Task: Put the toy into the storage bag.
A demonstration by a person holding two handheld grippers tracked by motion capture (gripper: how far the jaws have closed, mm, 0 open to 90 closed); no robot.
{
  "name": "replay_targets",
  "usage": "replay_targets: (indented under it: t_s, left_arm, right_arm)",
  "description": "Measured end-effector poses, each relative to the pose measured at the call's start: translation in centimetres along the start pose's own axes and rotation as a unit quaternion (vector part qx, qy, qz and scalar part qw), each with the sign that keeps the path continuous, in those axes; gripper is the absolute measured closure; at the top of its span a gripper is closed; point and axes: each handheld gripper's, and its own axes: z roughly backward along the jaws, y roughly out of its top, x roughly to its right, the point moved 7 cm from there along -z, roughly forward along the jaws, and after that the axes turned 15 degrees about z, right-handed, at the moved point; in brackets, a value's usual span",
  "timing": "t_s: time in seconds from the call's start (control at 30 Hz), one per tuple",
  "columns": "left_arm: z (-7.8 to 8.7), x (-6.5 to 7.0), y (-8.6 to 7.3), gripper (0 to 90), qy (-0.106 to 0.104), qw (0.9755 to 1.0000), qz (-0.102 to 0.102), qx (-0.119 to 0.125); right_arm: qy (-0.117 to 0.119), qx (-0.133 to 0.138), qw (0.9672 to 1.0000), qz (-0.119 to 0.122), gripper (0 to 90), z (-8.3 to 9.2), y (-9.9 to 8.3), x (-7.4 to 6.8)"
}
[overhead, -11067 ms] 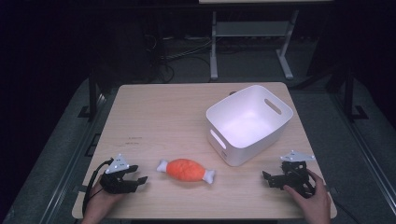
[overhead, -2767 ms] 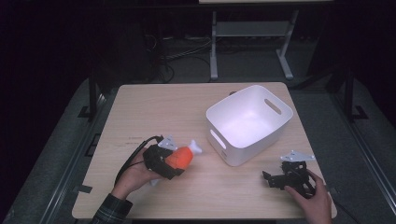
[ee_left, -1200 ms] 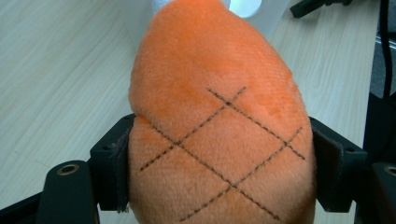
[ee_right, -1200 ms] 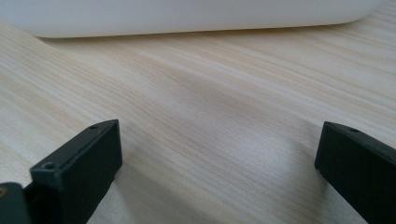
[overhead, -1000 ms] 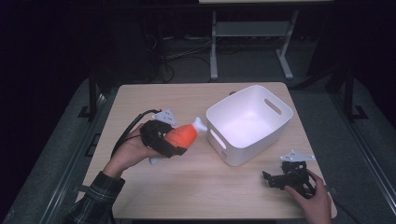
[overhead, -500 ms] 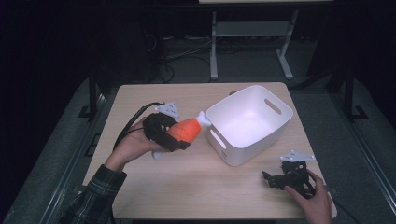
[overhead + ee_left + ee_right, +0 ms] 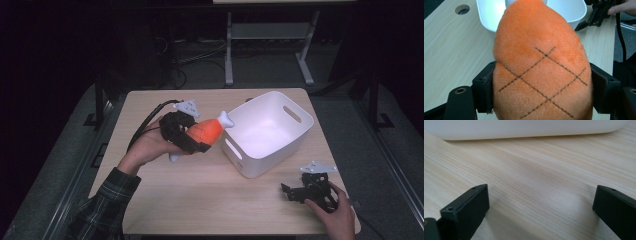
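An orange plush drumstick with white bone ends hangs above the table, just left of the white bin. My left gripper is shut on its orange body; in the left gripper view the plush bulges between both black pads, its white tip reaching toward the bin's rim. My right gripper rests on the table at the front right, held by a hand. Its jaws stand wide apart in the right gripper view, with only bare wood between them.
The white bin has slot handles and stands at the right middle of the wooden table; its wall runs along the top of the right gripper view. A cable trails from the left gripper. Dark floor and a metal stand lie beyond the table.
My left gripper has risen and moved right with the drumstick, bringing its white tip up to the bin's left rim. The right gripper has stayed put.
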Motion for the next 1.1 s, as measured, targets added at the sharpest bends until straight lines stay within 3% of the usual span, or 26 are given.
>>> replay_targets:
  t_s: [0.83, 1.1]
  left_arm:
    - [-0.9, -0.3, 4.2, 22.3, -0.004, 1.0000, -0.007, 0.003]
    - [-1.5, -0.4, 5.9, 22.3, 0.001, 0.9998, -0.018, -0.001]
  right_arm:
    - [0.000, 0.000, 1.0000, 0.000, 0.2, 0.0, 0.0, 0.0]
    - [0.000, 0.000, 1.0000, 0.000, 0.2, 0.0, 0.0, 0.0]
